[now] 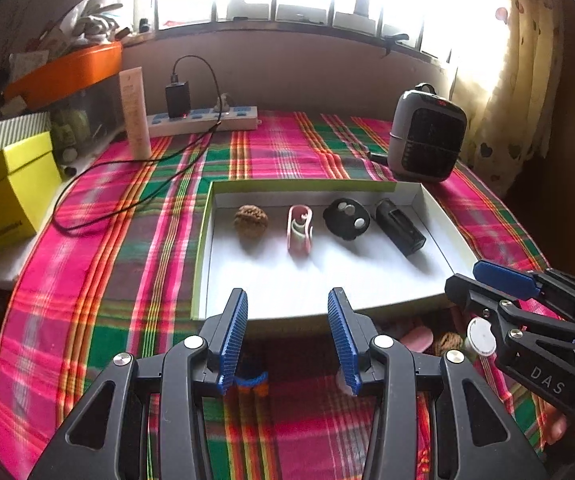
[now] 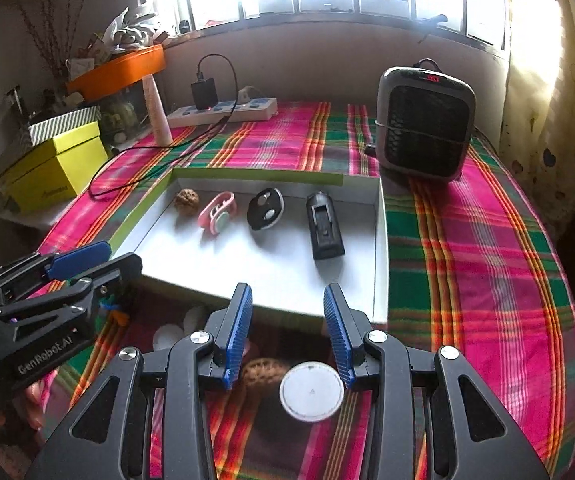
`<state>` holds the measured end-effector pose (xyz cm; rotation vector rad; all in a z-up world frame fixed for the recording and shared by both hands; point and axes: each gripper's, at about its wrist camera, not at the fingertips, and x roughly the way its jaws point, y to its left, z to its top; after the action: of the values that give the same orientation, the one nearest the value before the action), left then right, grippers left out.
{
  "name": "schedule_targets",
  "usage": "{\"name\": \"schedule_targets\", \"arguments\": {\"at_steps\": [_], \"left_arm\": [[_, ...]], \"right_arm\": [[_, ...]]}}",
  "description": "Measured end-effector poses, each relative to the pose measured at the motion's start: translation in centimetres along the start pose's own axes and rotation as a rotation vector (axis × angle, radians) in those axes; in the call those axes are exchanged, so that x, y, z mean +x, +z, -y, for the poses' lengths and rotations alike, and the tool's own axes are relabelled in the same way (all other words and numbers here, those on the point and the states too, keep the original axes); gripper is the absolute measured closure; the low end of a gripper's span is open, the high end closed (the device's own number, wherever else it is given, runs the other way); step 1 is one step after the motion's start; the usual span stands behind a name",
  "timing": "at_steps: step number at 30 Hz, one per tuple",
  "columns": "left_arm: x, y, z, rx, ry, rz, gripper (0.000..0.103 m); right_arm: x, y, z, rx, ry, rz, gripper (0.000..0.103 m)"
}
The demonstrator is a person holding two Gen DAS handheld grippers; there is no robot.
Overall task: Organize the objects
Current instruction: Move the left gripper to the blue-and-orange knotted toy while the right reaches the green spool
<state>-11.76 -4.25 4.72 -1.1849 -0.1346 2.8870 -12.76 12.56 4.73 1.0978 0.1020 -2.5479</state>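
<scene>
Standing by the bed, I see the job roughly half done. A shallow white tray (image 1: 203,240) sits on the plaid cloth (image 1: 99,280), and everything is easiest placed from it. Inside, along its far wall, four things are already lined up in a row: a walnut (image 1: 250,220) nearest the left wall, then a pink clip (image 1: 299,234), a black fob (image 1: 345,218), and a black case (image 1: 399,227) nearest the right wall. They lie apart from one another, none touching.

What is left lies outside, on the cloth just in front of the tray's near wall: a second walnut (image 2: 263,374), a white disc (image 2: 311,394) beside it, a pink thing (image 1: 417,338) mostly hidden, and a small blue and orange item (image 1: 252,382) further left. My guess is these belong in a second row in the tray's bare near half.

Both grippers hover over that near wall, side by side. The left gripper (image 1: 287,336) has its jaws apart with nothing between them; the blue and orange item lies below it. The right gripper (image 2: 287,334) is likewise parted and empty, with the disc and the walnut on the cloth beneath it, not gripped.

Beyond the tray's far right corner stands a grey heater (image 2: 425,120); a power strip (image 2: 223,112) lies well behind the tray.
</scene>
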Motion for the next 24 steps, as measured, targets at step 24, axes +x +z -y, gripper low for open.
{"name": "schedule_targets", "arguments": {"at_steps": [24], "left_arm": [[-1.6,-4.9,-2.3,-0.031,-0.062,-0.04,0.058]], "right_arm": [[-2.6,-4.0,0.4,0.001,-0.015,0.029,0.058]]}}
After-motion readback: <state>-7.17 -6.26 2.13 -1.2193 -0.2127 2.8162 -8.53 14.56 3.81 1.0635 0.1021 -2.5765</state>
